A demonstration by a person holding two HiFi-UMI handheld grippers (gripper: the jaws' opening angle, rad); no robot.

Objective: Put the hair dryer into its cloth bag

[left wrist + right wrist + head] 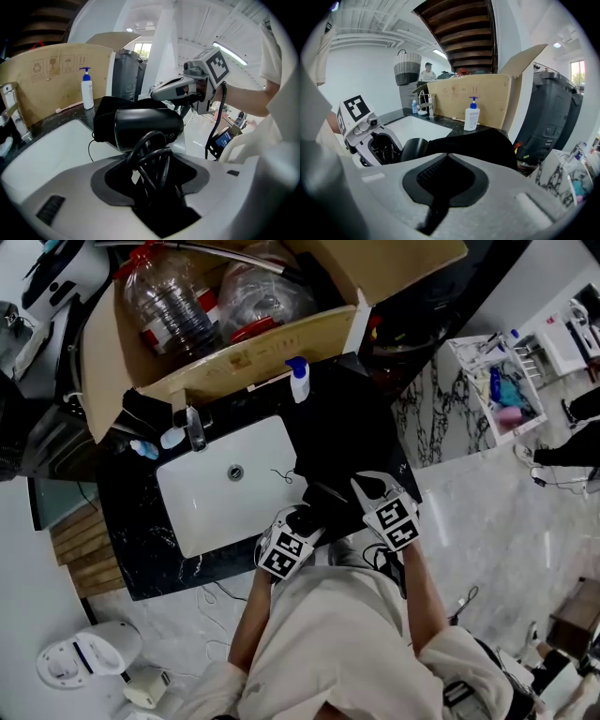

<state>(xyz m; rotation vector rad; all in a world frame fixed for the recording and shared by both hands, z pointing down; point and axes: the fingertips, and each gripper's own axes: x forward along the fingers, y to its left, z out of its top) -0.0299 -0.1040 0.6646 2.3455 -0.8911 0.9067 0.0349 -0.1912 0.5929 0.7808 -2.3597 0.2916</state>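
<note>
Centrally, at a black counter (pixel 141 559) with a white sink (pixel 211 517), a person holds two grippers close together just above the counter's near edge. The left gripper (pixel 151 168) is clamped on the hair dryer (pixel 147 125), with its jaws closed around the handle end and the bundled loops of black cord, and the barrel sticking out ahead. The right gripper (pixel 445 180) has its jaws together, and they appear to pinch an edge of the black cloth bag (pixel 487 145), which drapes away from them onto the counter beside the sink. The dryer's barrel sits against the bag, but it is not clear whether its front has entered the opening. A pump bottle (pixel 299 381) and an open cardboard box (pixel 253 348) stand farther back. Several things could go wrong from this position. The limp cloth is held at only one point, so the mouth may sag shut and the barrel could push the bag along the counter instead of sliding in. The cord loops could spill from the left jaws and snag on the rim. The thin pinch on the fabric may also slip if the dryer drags on it.
</note>
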